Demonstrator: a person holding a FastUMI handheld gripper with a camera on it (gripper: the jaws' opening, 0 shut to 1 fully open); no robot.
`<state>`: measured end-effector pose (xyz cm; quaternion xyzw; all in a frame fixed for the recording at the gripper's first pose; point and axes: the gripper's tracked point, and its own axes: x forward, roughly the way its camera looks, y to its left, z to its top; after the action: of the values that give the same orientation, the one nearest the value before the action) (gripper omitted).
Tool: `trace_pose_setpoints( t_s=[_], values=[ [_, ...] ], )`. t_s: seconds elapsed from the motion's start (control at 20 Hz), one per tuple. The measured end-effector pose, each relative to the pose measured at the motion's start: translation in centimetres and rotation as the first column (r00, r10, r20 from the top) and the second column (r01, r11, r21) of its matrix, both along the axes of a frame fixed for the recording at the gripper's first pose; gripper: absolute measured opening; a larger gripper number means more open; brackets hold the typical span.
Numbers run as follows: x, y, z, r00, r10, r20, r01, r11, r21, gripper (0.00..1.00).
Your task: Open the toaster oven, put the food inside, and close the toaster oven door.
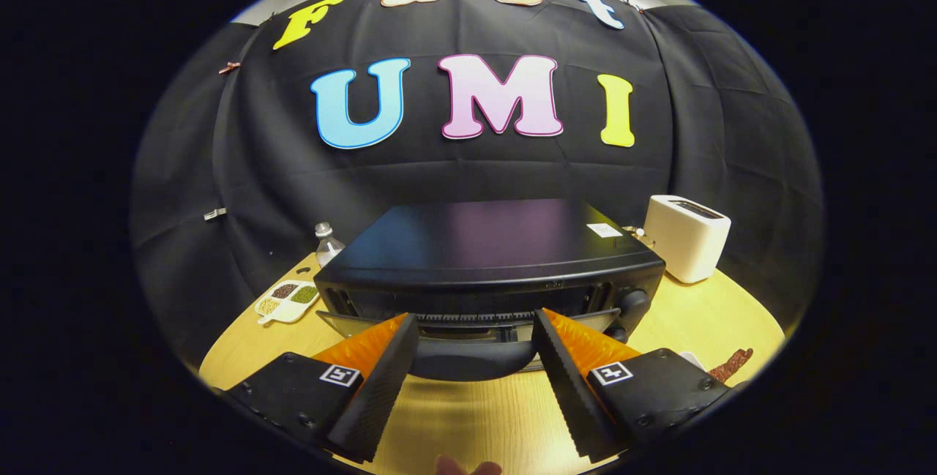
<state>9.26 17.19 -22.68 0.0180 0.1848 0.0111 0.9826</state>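
A black toaster oven point(490, 255) stands on the wooden table straight ahead of me. Its glass door point(468, 323) is tilted a little way out at the top. The dark curved door handle point(468, 361) lies between my two fingers, close to their tips. My gripper point(476, 318) is open, with the fingers spread wide on either side of the handle; I cannot tell whether they touch it. A brown strip of food point(732, 364) lies on the table just beyond my right finger.
A white pop-up toaster point(688, 237) stands to the right of the oven. Left of the oven are a clear water bottle point(327, 242) and a white divided dish point(287, 301) of seeds. Bare wooden table point(476, 416) shows beneath my fingers.
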Motion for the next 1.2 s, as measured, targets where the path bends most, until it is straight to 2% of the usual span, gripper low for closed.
trace_pose_setpoints(
  t_s=[0.6, 0.9, 1.2],
  values=[
    [-6.9, -0.3, -4.8, 0.995, 0.007, -0.102, -0.008, 1.0, -0.018, 0.97],
    [-10.8, 0.0, -10.5, 0.971, 0.025, -0.237, -0.031, 0.999, -0.021, 0.98],
    [-12.8, -1.3, -10.9, 0.955, 0.021, -0.295, -0.026, 1.0, -0.013, 0.98]
  ],
)
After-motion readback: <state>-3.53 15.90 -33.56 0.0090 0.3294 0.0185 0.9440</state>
